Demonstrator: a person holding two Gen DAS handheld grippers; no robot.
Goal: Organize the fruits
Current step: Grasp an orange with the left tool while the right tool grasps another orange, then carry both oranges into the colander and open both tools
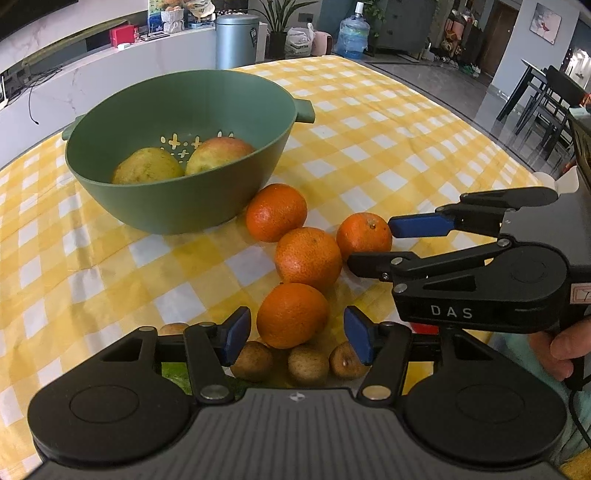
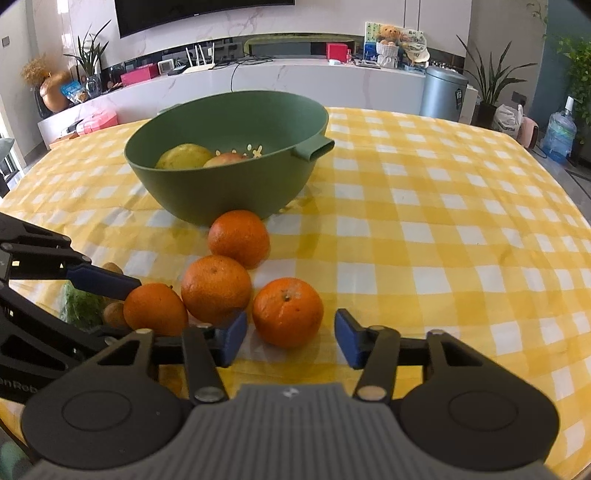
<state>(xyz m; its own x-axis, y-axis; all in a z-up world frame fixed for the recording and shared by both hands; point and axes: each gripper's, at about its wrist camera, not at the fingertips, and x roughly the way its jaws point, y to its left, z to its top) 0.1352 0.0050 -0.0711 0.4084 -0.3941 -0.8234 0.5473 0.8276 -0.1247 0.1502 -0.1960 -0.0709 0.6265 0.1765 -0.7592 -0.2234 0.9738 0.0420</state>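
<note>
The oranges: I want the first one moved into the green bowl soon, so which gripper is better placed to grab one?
Probably either. The left gripper brackets the nearest orange; the right gripper frames the stem-up orange.

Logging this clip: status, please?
Left gripper open around nearest orange. Right gripper open around another orange. Colander unobstructed.

Marble wall [image 2: 332, 22], wall-mounted television [image 2: 203, 11], grey bin [image 2: 443, 92], potted plants [image 2: 487, 81]

Both wrist cameras look steeply down, close over the oranges [image 1: 308, 258], sharing the green bowl [image 2: 229, 184].
</note>
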